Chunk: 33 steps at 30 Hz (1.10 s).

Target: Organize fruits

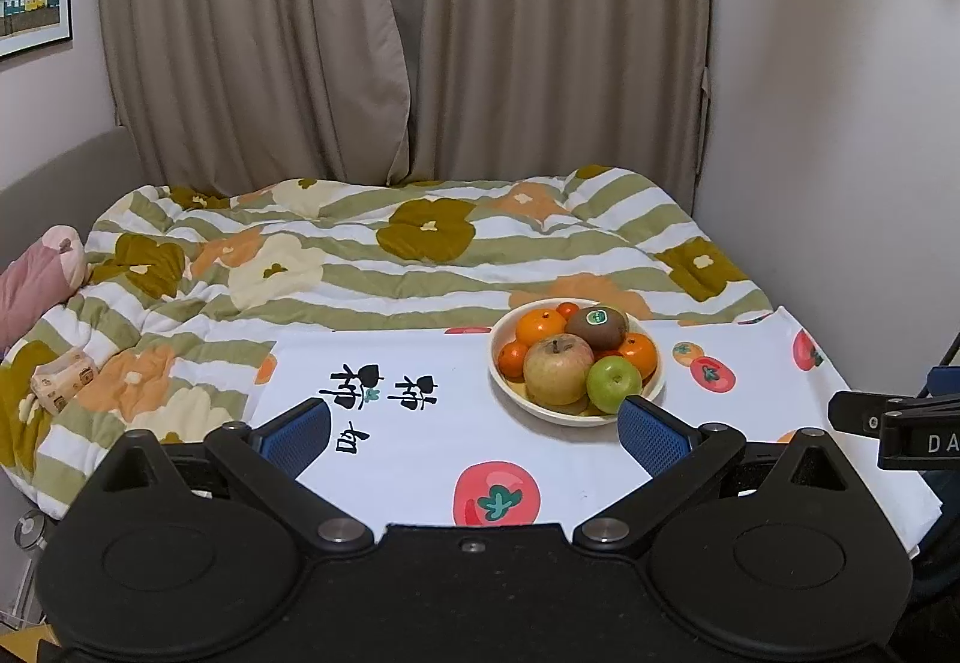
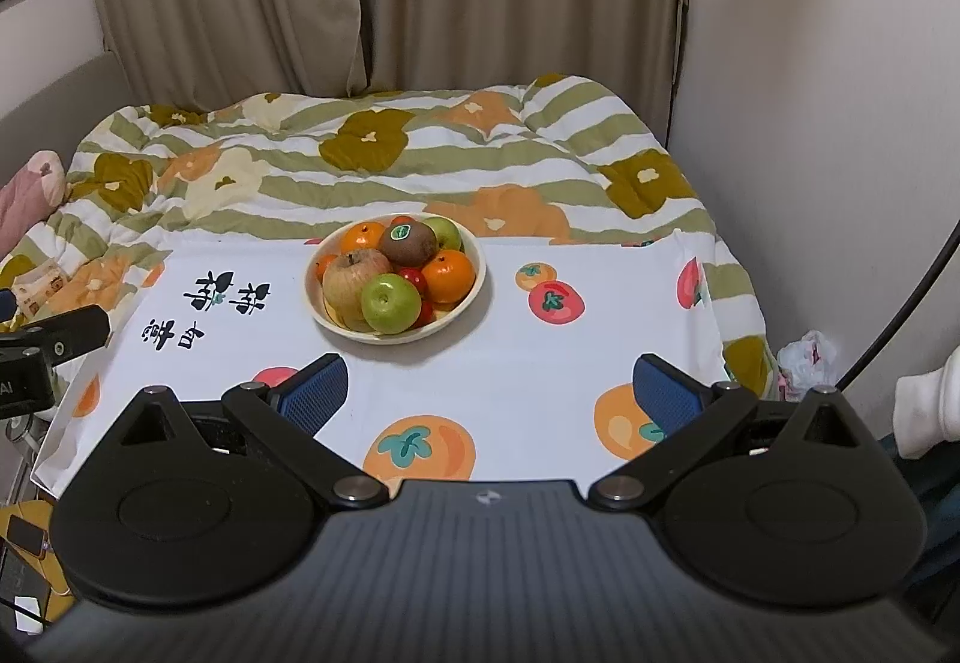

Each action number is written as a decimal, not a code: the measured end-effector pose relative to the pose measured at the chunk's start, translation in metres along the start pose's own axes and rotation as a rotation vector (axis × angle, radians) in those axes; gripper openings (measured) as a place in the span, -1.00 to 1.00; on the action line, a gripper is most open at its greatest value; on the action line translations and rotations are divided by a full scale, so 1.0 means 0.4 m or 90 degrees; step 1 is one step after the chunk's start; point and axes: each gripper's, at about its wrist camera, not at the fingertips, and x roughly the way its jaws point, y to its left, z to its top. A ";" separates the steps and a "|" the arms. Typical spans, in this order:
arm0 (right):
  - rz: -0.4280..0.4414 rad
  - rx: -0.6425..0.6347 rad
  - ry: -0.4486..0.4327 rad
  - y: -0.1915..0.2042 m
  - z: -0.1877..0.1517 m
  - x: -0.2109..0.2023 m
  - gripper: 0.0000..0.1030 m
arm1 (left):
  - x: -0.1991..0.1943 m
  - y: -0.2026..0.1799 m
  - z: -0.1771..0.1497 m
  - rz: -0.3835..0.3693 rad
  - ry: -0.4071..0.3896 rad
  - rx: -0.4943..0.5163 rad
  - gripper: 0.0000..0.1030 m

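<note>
A cream bowl (image 1: 654, 390) (image 2: 477, 276) heaped with fruit stands on a white cloth printed with persimmons (image 1: 420, 441) (image 2: 540, 363). In it lie a yellowish apple (image 1: 557, 368) (image 2: 351, 276), a green apple (image 1: 613, 382) (image 2: 390, 303), a brown kiwi with a sticker (image 1: 597, 327) (image 2: 409, 242), several oranges (image 1: 540, 326) (image 2: 449, 276) and small red fruits (image 2: 413, 278). My left gripper (image 1: 474, 432) is open, low over the cloth, its right finger just in front of the bowl. My right gripper (image 2: 489, 393) is open, nearer than the bowl, holding nothing.
The cloth covers a table against a bed with a striped floral quilt (image 1: 390, 255) (image 2: 390, 153). Beige curtains (image 1: 390, 33) hang behind, a wall stands at the right. A pink pillow (image 1: 36, 279) lies at left. A white sleeve (image 2: 927, 405) and plastic bag (image 2: 807, 363) show at right.
</note>
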 end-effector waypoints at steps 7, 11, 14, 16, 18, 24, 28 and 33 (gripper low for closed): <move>-0.004 0.004 0.006 0.000 -0.003 0.007 1.00 | 0.004 -0.001 0.002 0.004 0.000 0.002 1.00; -0.005 0.008 0.010 -0.002 -0.001 0.012 1.00 | 0.009 0.002 0.003 0.006 0.002 0.001 1.00; -0.005 0.010 0.009 -0.002 -0.002 0.013 1.00 | 0.010 0.002 0.003 0.007 0.003 0.001 1.00; -0.005 0.009 0.010 -0.001 -0.002 0.014 1.00 | 0.011 0.002 0.004 0.007 0.004 0.001 1.00; -0.005 0.010 0.010 -0.002 -0.002 0.014 1.00 | 0.012 0.002 0.004 0.007 0.005 0.002 1.00; -0.003 0.009 0.010 -0.003 -0.002 0.016 1.00 | 0.012 0.002 0.005 0.008 0.002 0.006 1.00; -0.003 0.010 0.010 -0.001 -0.002 0.017 1.00 | 0.013 0.007 0.007 0.011 0.000 0.008 1.00; -0.003 0.010 0.010 -0.003 -0.002 0.018 1.00 | 0.011 0.005 0.006 0.013 0.000 0.008 1.00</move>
